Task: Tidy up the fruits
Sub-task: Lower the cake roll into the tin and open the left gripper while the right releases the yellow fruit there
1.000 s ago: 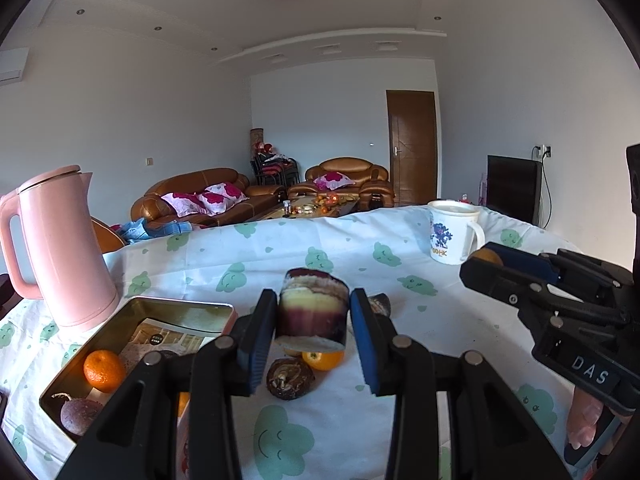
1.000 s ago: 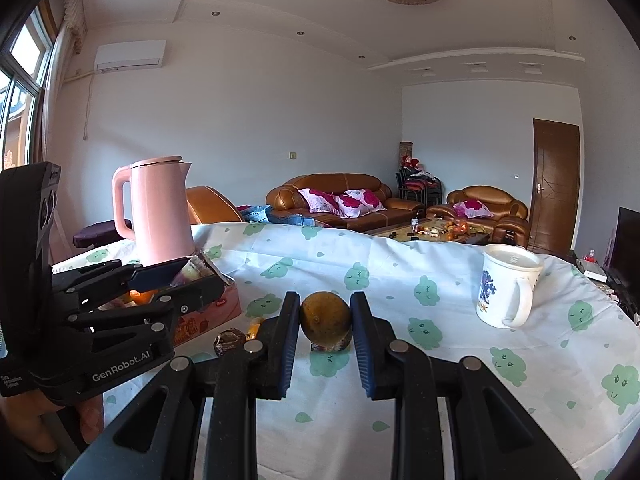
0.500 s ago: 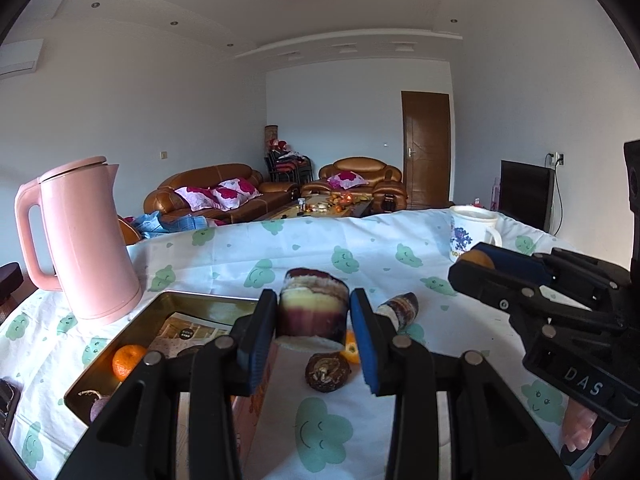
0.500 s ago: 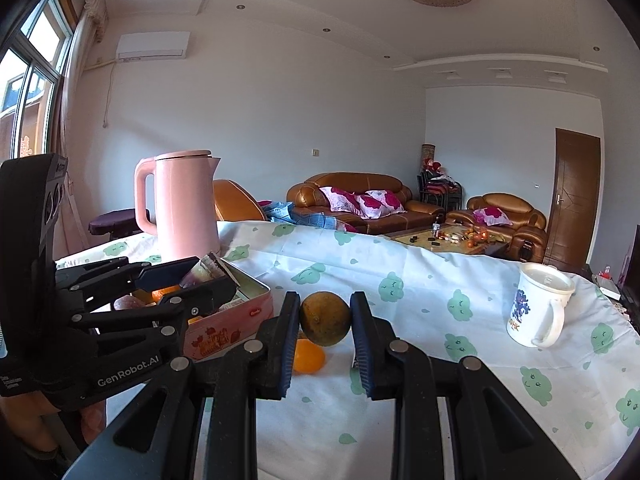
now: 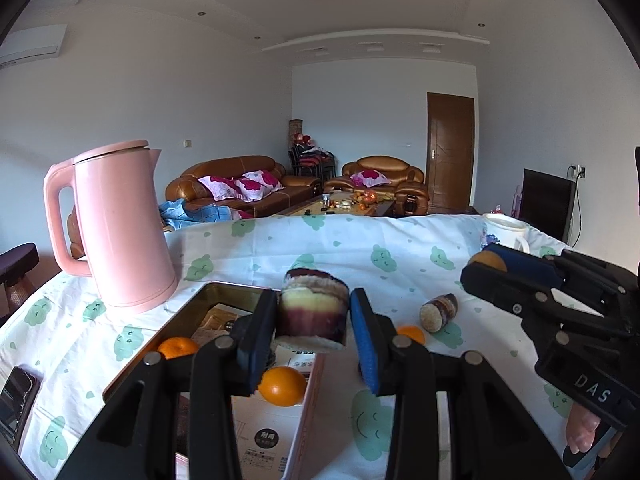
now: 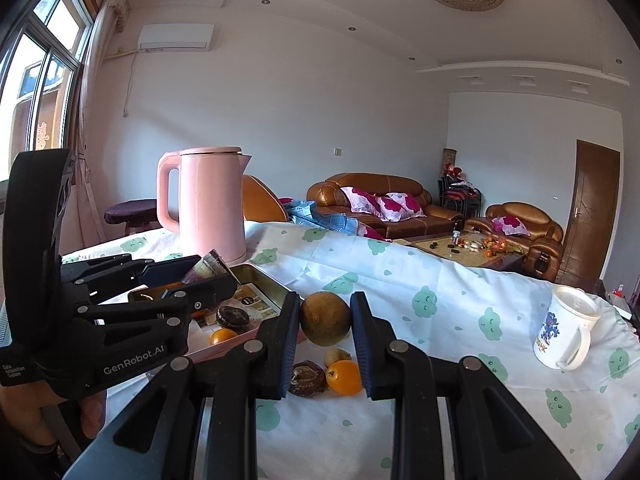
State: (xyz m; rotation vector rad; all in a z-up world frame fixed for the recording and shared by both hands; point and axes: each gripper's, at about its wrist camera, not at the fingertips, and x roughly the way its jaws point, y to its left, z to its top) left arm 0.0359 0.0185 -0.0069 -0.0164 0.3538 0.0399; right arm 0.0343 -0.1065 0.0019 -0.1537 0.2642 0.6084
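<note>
My left gripper [image 5: 313, 338] is shut on a short purple sugarcane piece [image 5: 313, 314] and holds it above the near right part of the open tin box [image 5: 224, 294]. The box holds two oranges [image 5: 282, 386] and a dark round fruit [image 6: 233, 317]. My right gripper [image 6: 325, 340] is shut on a round brown-green fruit [image 6: 325, 319] above the cloth, right of the box. Below it lie an orange [image 6: 344, 371], a dark wrinkled fruit [image 6: 307, 378] and a small yellowish fruit [image 6: 337, 357]. Another sugarcane piece [image 5: 438, 313] lies on the cloth.
A pink kettle [image 5: 118, 228] stands behind the box at the left. A white mug [image 6: 562, 334] stands at the right. The table has a white cloth with green clouds [image 5: 360, 256]. A dark phone [image 5: 16, 396] lies at the left edge.
Both grippers have moved left with their fruits. The left one now hangs over the box; the kettle and box look nearer.
</note>
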